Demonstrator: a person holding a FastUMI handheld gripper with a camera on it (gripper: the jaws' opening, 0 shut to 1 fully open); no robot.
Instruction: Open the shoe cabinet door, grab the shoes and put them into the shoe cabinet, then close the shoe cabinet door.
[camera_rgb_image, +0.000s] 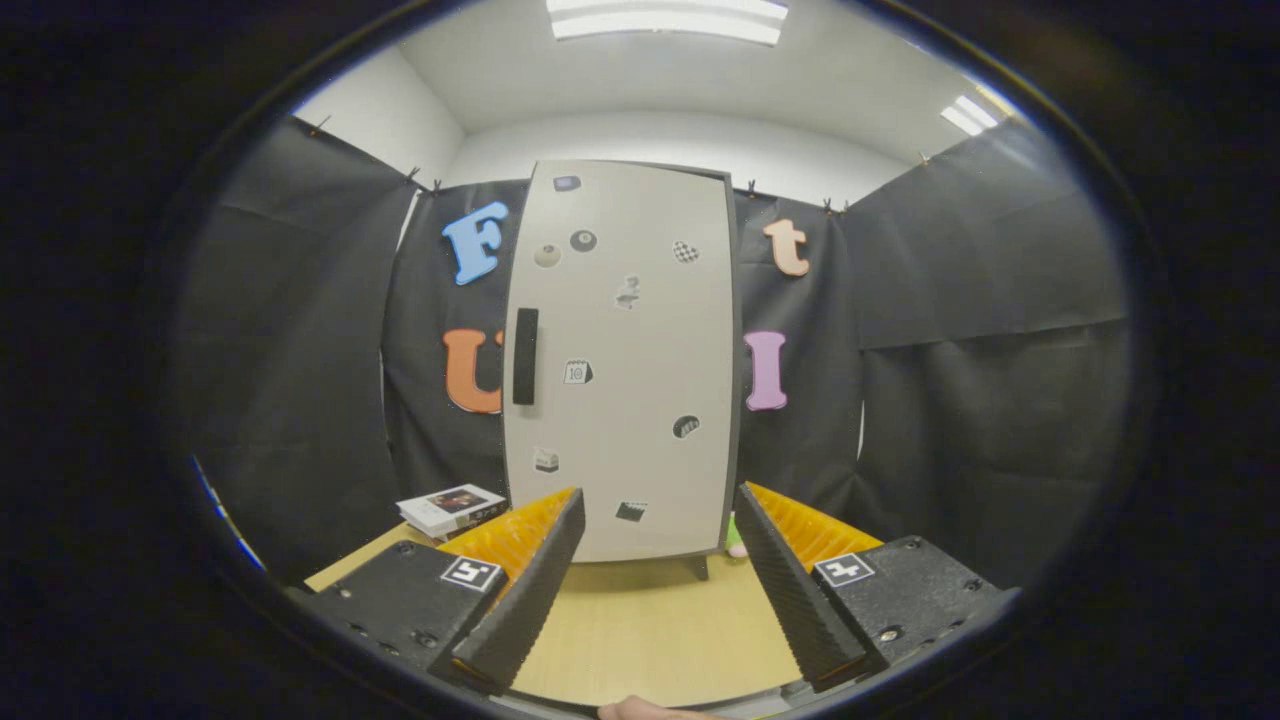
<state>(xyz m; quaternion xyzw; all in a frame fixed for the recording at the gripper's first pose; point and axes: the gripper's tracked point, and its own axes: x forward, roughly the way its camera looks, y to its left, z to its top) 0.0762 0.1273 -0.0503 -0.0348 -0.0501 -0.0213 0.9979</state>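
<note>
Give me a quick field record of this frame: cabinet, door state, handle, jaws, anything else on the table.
cabinet: shoe cabinet stands upright on the wooden table, beyond the fingers
door: shut, stickers scattered on its front
handle: black vertical handle near the door's left edge
gripper: gripper open, jaws spread apart with nothing between them, pointed at the cabinet's lower part
left of cabinet: stack of books on the table
right of cabinet base: small pink and green item, mostly hidden, cannot identify
task stage: door not yet opened

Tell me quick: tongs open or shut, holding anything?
Tongs: open, holding nothing, aimed at the closed grey shoe cabinet door with its black handle.
</note>
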